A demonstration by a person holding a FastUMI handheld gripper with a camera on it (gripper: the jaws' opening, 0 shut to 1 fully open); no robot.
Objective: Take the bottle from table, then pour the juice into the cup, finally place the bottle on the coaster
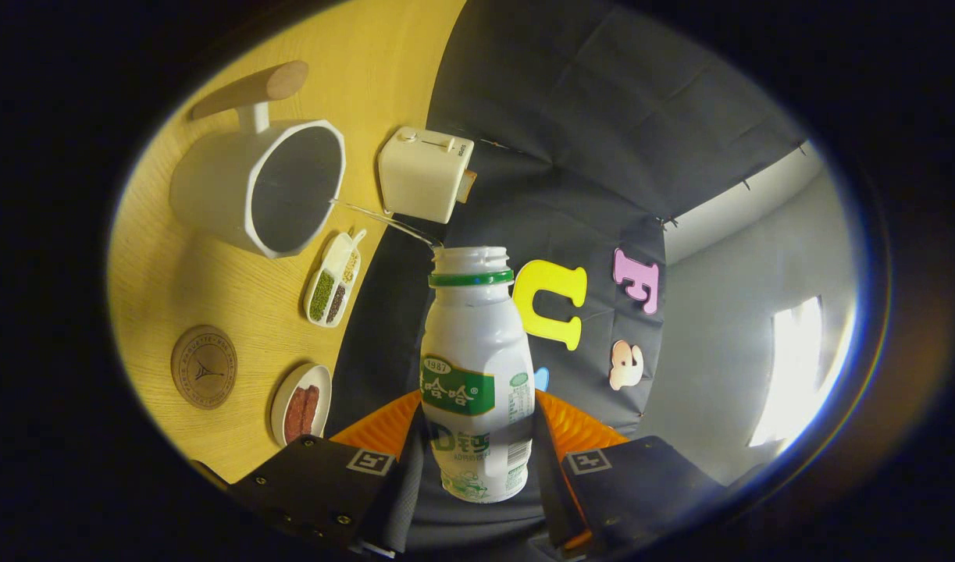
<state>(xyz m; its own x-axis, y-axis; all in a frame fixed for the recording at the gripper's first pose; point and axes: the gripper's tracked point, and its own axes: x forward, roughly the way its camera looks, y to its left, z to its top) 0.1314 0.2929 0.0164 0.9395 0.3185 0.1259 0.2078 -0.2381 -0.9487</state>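
Already the first step looks done: the gripper (pixel 477 460) has both fingers clenched on the lower body of the small white plastic bottle with a green neck ring and green label (pixel 475 367), which is lifted off the yellow wooden table (pixel 212 289) and tipped toward the white faceted cup with a wooden handle (pixel 262 183). A thin clear stream (pixel 383 220) arcs from its open mouth toward the cup, so pouring seems underway. Placing the bottle on the round wooden coaster (pixel 204 367), bare beside a small dish of red slices (pixel 301 406), remains.
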